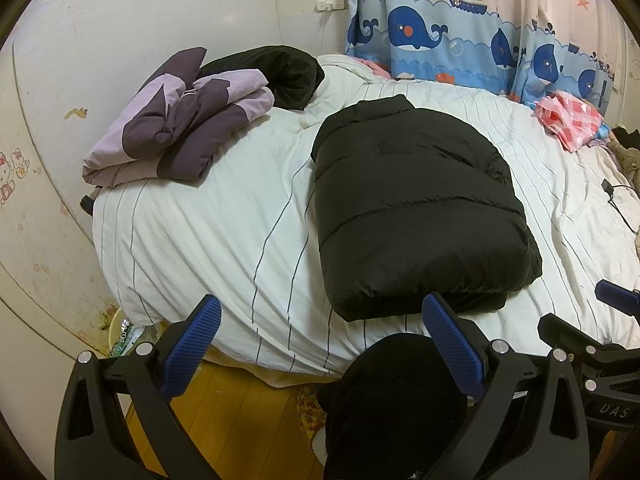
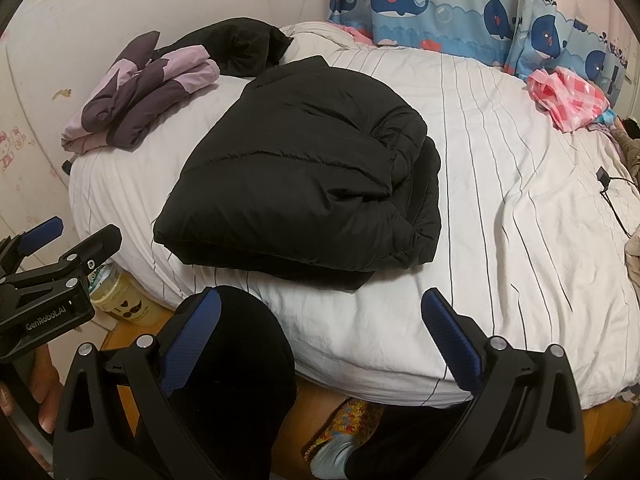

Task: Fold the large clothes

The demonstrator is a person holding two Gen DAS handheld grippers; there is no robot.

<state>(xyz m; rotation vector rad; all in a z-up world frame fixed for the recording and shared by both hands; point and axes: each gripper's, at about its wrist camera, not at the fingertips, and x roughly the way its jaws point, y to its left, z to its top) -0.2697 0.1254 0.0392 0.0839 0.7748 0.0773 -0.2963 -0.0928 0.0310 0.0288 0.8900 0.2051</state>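
Fingers spread on both grippers; only right wrist view shows black jacket's (image 2: 296, 168) bunched folded edge.

A black puffer jacket (image 1: 416, 208) (image 2: 296, 172) lies folded into a thick, quilted rectangle at the centre of the frame, collar toward the top, layers stacked along its right edge.

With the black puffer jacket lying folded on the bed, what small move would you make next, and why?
Probably lower the right tongs to the black puffer jacket and tuck in its right side. There a bunched layer juts out past the top fold, while the left edge lies neat. Both tongs, left included, are open, empty and short of the jacket.
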